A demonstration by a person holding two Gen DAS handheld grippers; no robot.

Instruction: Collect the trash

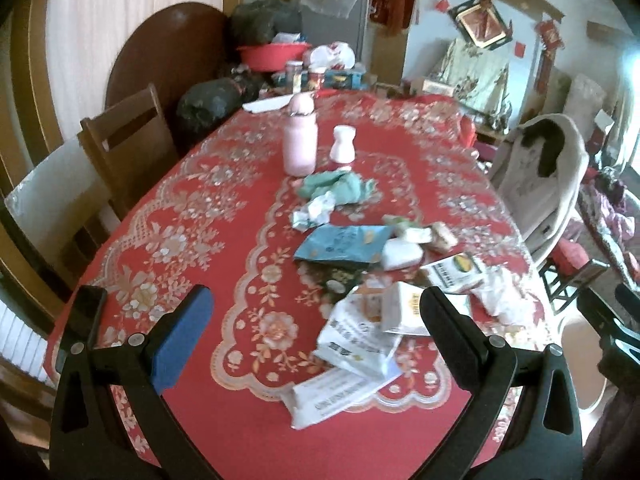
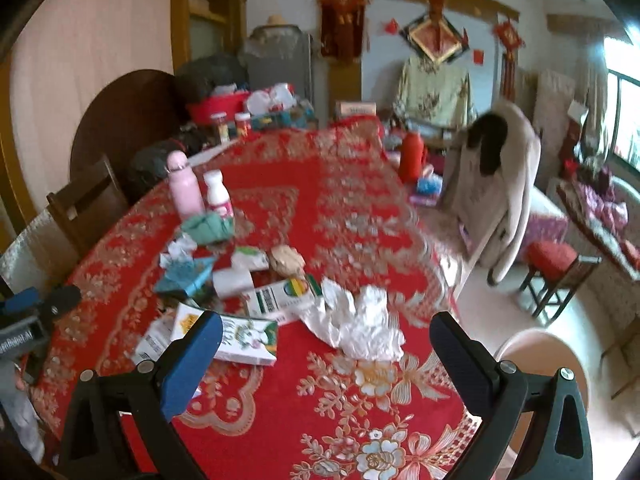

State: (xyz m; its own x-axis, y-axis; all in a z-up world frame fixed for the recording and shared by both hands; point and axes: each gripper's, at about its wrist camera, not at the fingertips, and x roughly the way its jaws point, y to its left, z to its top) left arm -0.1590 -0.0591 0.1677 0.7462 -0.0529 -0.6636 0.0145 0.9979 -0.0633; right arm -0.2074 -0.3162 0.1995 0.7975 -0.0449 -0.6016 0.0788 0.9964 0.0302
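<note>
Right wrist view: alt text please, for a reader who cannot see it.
The open right gripper hovers above a red floral tablecloth, facing crumpled white paper and a litter of cartons and wrappers. A pink bottle stands further back.

Place: a lived-in home, in its dining and sitting room.
Desk: a long desk (image 1: 168, 216) wore a red cloth with a pale floral lace pattern, the sort laid for family meals.
Seating: a wooden chair (image 1: 124, 140) stood at the left edge; a coat (image 2: 492, 184) hung over a chair on the right; a red-cushioned stool (image 2: 554, 258) sat on the floor beyond it.
Walls: red festive hangings (image 2: 342, 26) and a diamond-shaped framed decoration (image 2: 434, 38) were pinned up.
Household clutter: a pink flask (image 1: 300, 142), a red basin (image 1: 272, 56), jars and a red thermos (image 2: 412, 156) stood about.
Light: a window (image 2: 624, 116) lit the right side.
</note>
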